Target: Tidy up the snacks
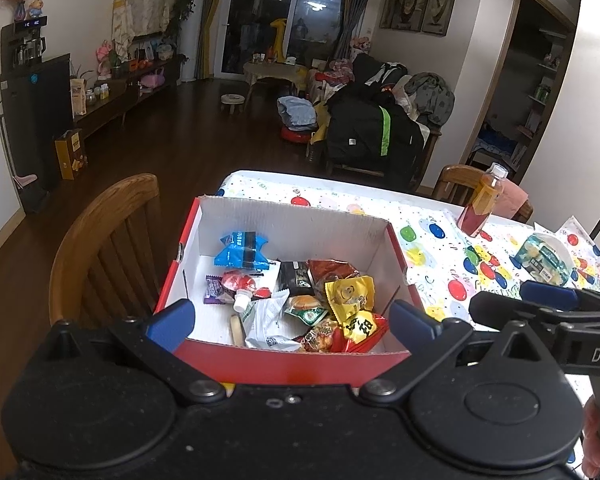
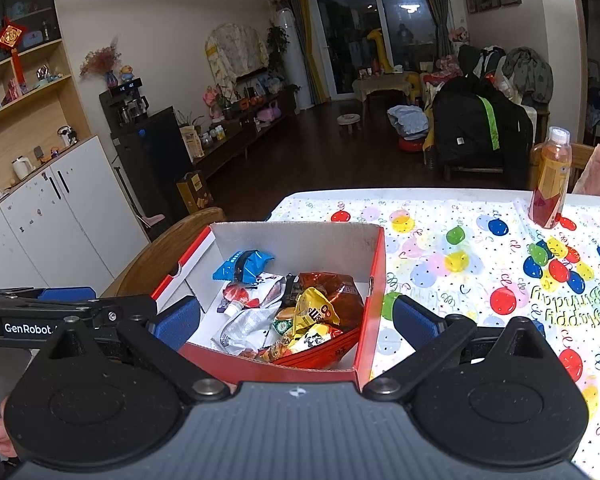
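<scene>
Snack box at the worktop's left edge, both grippers hovering over it with jaws apart.

The worktop (image 2: 480, 240) wore a balloon cloth reading "Happy Birthday", with bare room right of the box. The red-and-white box (image 1: 396, 248) sat by a wooden chair (image 1: 100, 232), holding mixed snack packets (image 1: 340, 300), a blue one (image 1: 240, 250) at the far side. A juice bottle (image 2: 550, 178) stood far right. The left gripper (image 1: 292, 320), marked "GenRobot", and the right gripper (image 2: 296, 322) held nothing.
</scene>
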A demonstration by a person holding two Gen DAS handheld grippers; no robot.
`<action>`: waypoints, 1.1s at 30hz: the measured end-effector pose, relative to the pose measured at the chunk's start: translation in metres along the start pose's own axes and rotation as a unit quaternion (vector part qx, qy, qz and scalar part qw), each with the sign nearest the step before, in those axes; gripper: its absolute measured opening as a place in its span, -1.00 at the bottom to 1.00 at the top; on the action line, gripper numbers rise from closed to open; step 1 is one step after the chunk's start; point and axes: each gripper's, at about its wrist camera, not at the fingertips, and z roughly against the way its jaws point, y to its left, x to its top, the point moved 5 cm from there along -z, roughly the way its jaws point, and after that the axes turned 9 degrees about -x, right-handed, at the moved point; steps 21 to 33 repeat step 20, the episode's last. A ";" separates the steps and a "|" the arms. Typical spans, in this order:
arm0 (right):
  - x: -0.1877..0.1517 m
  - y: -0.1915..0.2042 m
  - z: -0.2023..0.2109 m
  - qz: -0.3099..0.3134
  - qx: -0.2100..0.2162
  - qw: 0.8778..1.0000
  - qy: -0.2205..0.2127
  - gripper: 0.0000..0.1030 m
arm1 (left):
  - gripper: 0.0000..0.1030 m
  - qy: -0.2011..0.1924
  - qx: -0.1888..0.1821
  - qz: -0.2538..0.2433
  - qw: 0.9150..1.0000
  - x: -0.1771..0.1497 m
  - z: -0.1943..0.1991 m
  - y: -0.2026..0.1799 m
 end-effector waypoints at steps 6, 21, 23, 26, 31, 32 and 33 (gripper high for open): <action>0.001 -0.008 0.000 0.005 0.007 1.000 0.003 1.00 | 1.00 -0.001 0.005 0.005 1.000 0.000 -0.001 -0.008; 0.001 -0.031 0.003 0.001 0.018 1.000 0.006 1.00 | 1.00 -0.003 0.015 0.002 1.000 -0.004 -0.002 -0.030; 0.001 -0.031 0.003 0.001 0.018 1.000 0.006 1.00 | 1.00 -0.003 0.015 0.002 1.000 -0.004 -0.002 -0.030; 0.001 -0.031 0.003 0.001 0.018 1.000 0.006 1.00 | 1.00 -0.003 0.015 0.002 1.000 -0.004 -0.002 -0.030; 0.001 -0.031 0.003 0.001 0.018 1.000 0.006 1.00 | 1.00 -0.003 0.015 0.002 1.000 -0.004 -0.002 -0.030; 0.001 -0.031 0.003 0.001 0.018 1.000 0.006 1.00 | 1.00 -0.003 0.015 0.002 1.000 -0.004 -0.002 -0.030; 0.001 -0.031 0.003 0.001 0.018 1.000 0.006 1.00 | 1.00 -0.003 0.015 0.002 1.000 -0.004 -0.002 -0.030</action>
